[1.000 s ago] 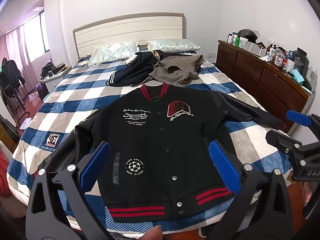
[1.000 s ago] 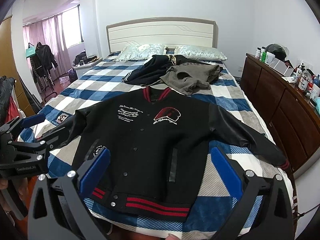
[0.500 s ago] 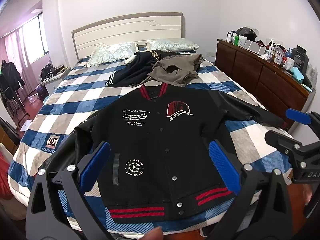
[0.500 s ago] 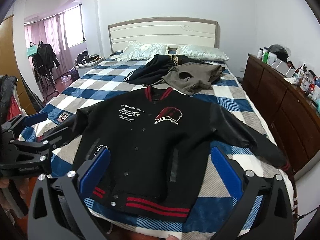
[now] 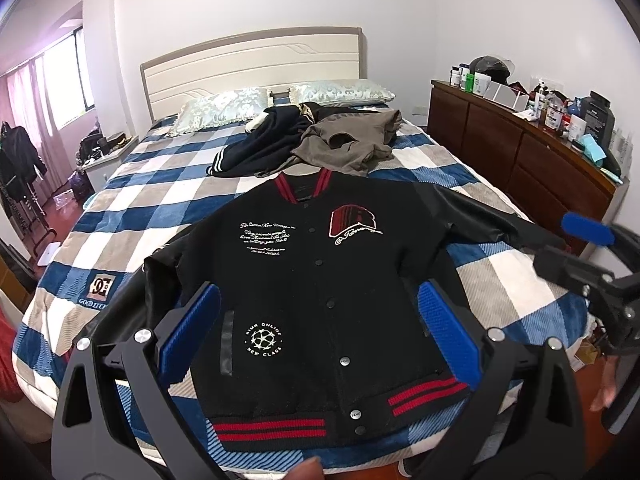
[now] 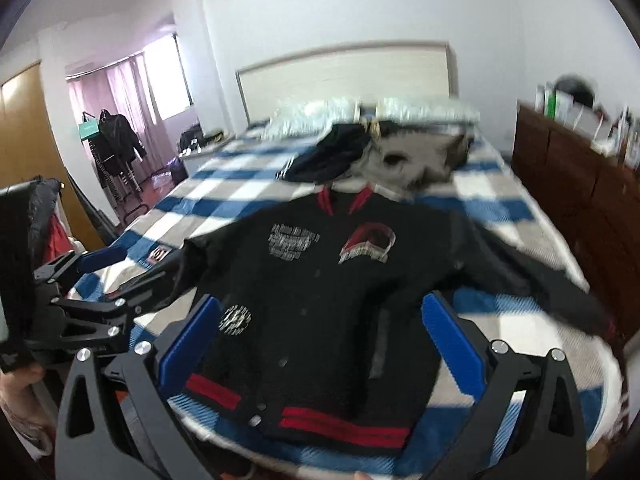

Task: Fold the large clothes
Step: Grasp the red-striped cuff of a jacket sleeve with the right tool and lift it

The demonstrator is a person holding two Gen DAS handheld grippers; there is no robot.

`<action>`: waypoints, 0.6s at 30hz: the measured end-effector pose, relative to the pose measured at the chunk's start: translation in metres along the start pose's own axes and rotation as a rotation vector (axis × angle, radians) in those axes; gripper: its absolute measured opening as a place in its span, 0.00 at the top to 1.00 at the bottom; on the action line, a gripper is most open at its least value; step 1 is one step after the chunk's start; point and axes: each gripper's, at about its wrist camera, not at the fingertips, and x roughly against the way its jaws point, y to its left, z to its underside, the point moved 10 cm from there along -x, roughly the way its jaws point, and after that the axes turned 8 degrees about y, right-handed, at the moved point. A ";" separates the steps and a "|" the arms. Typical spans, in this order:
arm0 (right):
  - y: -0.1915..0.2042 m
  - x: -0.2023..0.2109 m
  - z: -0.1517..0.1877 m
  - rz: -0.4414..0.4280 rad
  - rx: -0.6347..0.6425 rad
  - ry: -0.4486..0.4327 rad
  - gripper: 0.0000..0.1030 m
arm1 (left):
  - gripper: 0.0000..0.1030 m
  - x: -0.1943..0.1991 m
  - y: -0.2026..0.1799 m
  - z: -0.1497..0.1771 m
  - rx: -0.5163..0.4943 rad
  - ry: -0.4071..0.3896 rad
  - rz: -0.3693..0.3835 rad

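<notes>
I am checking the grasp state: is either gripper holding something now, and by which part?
Nothing is held. The left gripper and right gripper are both open above the black jacket.

Black varsity jacket (image 5: 320, 292), red-striped collar and hem, buttoned, front up, sleeves spread, flat on bed

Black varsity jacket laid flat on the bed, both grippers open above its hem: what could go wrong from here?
1. The jacket lies close to the bed's foot edge; a pull toward the person could drag the hem off.
2. Its right sleeve runs out to the bed's side edge and may slip off during a fold.
3. The right wrist view is motion-blurred, so the right gripper might pinch the blanket too.
</notes>
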 end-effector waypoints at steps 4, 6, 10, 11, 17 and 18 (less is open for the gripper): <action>-0.003 -0.010 0.009 -0.046 -0.002 0.058 0.04 | 0.06 -0.007 -0.010 -0.001 -0.016 0.009 0.013; -0.010 -0.016 0.014 -0.103 -0.035 0.070 0.04 | 0.06 -0.011 -0.018 -0.002 -0.031 0.013 0.022; -0.046 -0.024 0.024 -0.056 -0.067 0.065 0.04 | 0.06 -0.026 -0.047 -0.005 -0.070 0.017 0.046; -0.054 -0.025 0.027 -0.050 -0.075 0.064 0.04 | 0.06 -0.030 -0.057 -0.006 -0.081 0.017 0.054; -0.174 -0.030 0.058 -0.015 -0.286 0.057 0.04 | 0.06 -0.070 -0.134 -0.005 -0.168 0.052 0.170; -0.194 -0.030 0.063 0.005 -0.314 0.057 0.04 | 0.06 -0.078 -0.151 -0.003 -0.191 0.059 0.200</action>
